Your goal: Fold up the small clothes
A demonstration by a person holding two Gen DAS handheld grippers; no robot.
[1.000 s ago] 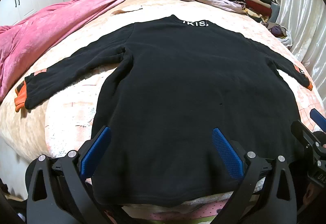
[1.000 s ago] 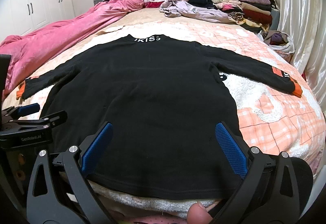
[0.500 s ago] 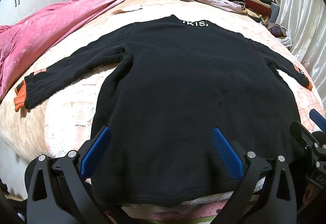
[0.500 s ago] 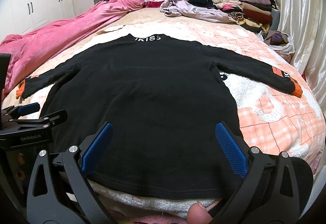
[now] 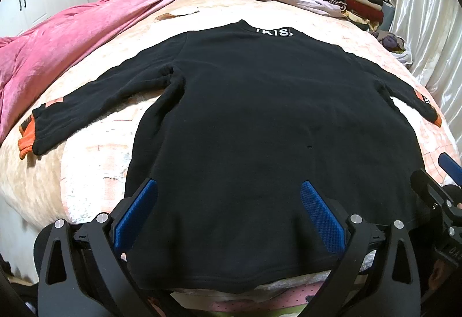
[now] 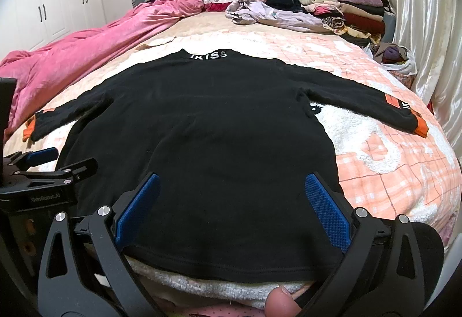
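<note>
- My left tongs (image 5: 229,211) and right tongs (image 6: 232,198) both gape wide, gripping nothing, side by side over the hem.
- Black long-sleeved fleece top (image 5: 260,129) lies flat ahead, sleeves spread, collar far.
- White plastic bag (image 6: 404,63), far right: purple clothes inside.
- Peach checked bedspread (image 6: 389,161) beneath; pink quilt (image 5: 72,37) left; white wardrobe (image 6: 43,8) beyond.

The left tool (image 5: 229,203) has matte black skeletal arms with triangular cut-outs, silver round screw heads at the pivots, and two blue fingers (image 5: 320,218) with a fine knurled grid texture. The right tool (image 6: 232,195) is built the same way: black frame, silver screws, blue textured pads (image 6: 326,211). Seen from the side, the left tool's body bears pale "GenRobot.AI" lettering. A bare fingertip (image 6: 281,304) with a short nail shows at the bottom edge.
</note>
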